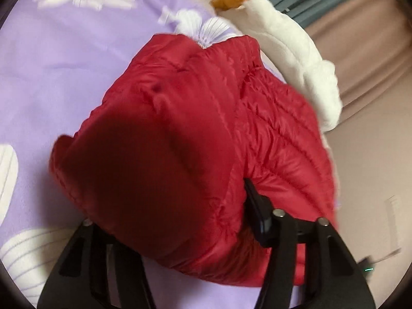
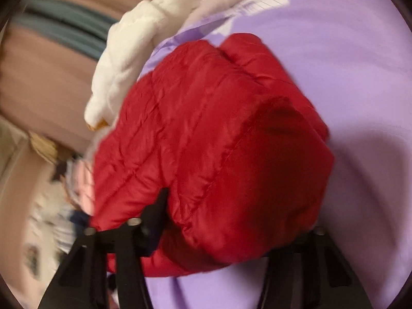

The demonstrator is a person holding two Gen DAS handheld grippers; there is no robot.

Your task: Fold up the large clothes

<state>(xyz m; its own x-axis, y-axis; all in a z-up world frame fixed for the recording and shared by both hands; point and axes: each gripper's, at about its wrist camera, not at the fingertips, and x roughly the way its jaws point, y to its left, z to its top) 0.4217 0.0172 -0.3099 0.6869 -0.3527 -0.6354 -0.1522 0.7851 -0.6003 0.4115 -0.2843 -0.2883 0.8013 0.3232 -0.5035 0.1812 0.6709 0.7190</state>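
Fingers (image 1: pixel 253 206) on our left gripper (image 1: pixel 185 221): only the right-side one shows, pressed into the red puffer jacket (image 1: pixel 185 134). The other is buried under the fabric, so we can't tell from this view whether they are clamped on it or just wide around it. Jacket is a bunched, quilted mound filling the centre, sitting on the purple bedsheet (image 1: pixel 56 77) with white shell prints. White plush toy (image 1: pixel 296 56) with an orange tip lies just beyond the jacket at the bed's edge. Frame is motion-blurred.

Right wrist view: same story mirrored. Our right gripper (image 2: pixel 231 229) has one finger (image 2: pixel 157 211) dug into the red puffer jacket (image 2: pixel 219 141), the other hidden beneath it; grip state can't be told. Jacket rests on the purple bedsheet (image 2: pixel 347 64), with the white plush toy (image 2: pixel 128 59) touching its far-left side.
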